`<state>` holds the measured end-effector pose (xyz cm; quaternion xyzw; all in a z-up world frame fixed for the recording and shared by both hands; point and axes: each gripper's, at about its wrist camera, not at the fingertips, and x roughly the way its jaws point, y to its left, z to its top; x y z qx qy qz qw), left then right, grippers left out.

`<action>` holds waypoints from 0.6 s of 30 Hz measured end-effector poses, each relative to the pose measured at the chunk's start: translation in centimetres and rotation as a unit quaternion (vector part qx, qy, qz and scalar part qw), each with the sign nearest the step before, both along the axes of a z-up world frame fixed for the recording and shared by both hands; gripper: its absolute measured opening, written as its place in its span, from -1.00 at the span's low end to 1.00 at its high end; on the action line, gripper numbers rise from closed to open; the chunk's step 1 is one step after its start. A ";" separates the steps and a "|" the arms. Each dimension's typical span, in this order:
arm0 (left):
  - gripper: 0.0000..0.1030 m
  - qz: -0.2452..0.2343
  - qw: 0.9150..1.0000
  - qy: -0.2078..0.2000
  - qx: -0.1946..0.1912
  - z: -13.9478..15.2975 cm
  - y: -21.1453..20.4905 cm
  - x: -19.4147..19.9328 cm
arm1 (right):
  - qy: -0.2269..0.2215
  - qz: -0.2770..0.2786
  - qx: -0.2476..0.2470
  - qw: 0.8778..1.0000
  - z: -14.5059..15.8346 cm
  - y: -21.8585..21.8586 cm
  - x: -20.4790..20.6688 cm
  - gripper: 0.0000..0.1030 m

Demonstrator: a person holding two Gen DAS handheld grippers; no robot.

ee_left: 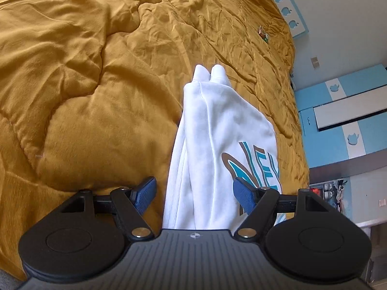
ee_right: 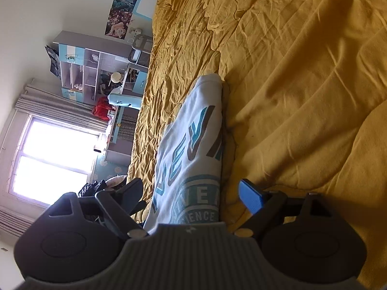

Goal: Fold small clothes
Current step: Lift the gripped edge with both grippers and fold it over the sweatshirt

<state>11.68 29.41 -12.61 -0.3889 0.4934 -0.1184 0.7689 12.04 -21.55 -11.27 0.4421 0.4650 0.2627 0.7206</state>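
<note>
A small white garment with teal and brown lettering (ee_left: 217, 133) lies folded lengthwise on the mustard-yellow quilt (ee_left: 84, 84). My left gripper (ee_left: 194, 192) is open, its blue pads (ee_left: 145, 193) standing apart on either side of the garment's near end, not pinching it. In the right wrist view the same garment (ee_right: 193, 145) runs away from me between the open jaws of my right gripper (ee_right: 193, 197). Its right blue pad (ee_right: 251, 198) is clear of the cloth; the left finger is dark and beside the cloth edge.
The rumpled quilt also fills the right wrist view (ee_right: 302, 84). A small colourful wrapper (ee_left: 263, 33) lies far up the bed. Blue and white cupboards (ee_left: 343, 111) stand past the bed edge. A desk with shelves (ee_right: 96, 72) and a bright window (ee_right: 53, 159) are beyond the other side.
</note>
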 end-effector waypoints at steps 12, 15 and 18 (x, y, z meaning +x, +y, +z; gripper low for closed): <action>0.66 -0.093 0.993 -0.060 -0.031 -2.5 -1.8 3.5 | 0.060 0.094 0.084 0.990 -6.1 1.6 6.2 0.59; 0.66 -0.097 0.990 -0.061 -0.079 -3.8 -1.6 4.3 | 0.072 0.111 0.085 0.988 -7.0 2.8 7.7 0.58; 0.63 -0.090 0.986 -0.048 -0.133 -4.8 -0.7 5.0 | 0.079 0.120 0.082 0.986 -7.3 3.9 8.6 0.58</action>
